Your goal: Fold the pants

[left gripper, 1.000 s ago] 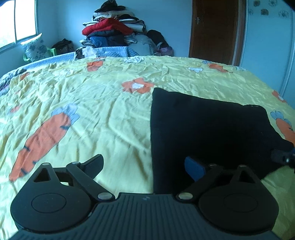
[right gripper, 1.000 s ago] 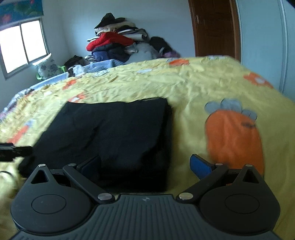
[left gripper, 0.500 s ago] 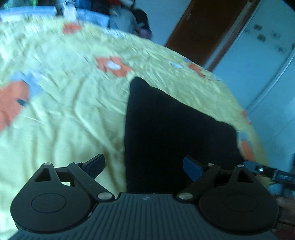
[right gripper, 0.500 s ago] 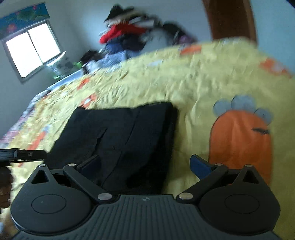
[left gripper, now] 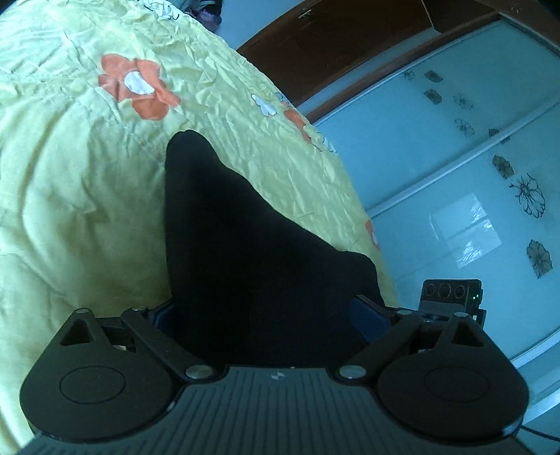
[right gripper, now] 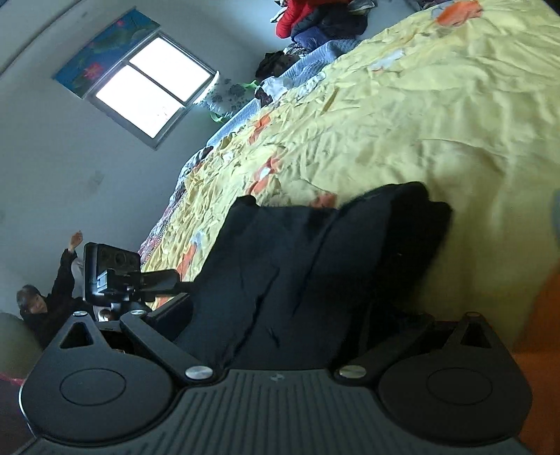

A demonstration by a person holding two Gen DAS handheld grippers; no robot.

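The left gripper has its fingers spread wide, and the black pants fill the whole gap between them; the cloth is not pinched. The right gripper is likewise spread, with the folded pants lying between its fingers, the right finger hidden under the thick end of the fabric. In the left wrist view the other gripper shows just past the pants' right corner; in the right wrist view the left one sits at the pants' left edge.

The pants lie on a crumpled yellow bedspread printed with orange flowers. They are folded into a flat dark slab whose long axis runs between the two grippers; the bulkier, layered end lies on the right-hand side. In the left view the slab narrows to a far corner pointing away up the bed.

Beyond the bed stand a dark brown door and pale blue sliding panels with flower motifs. The right view shows a bright window, a heap of clothes, and a person seated low by the wall.
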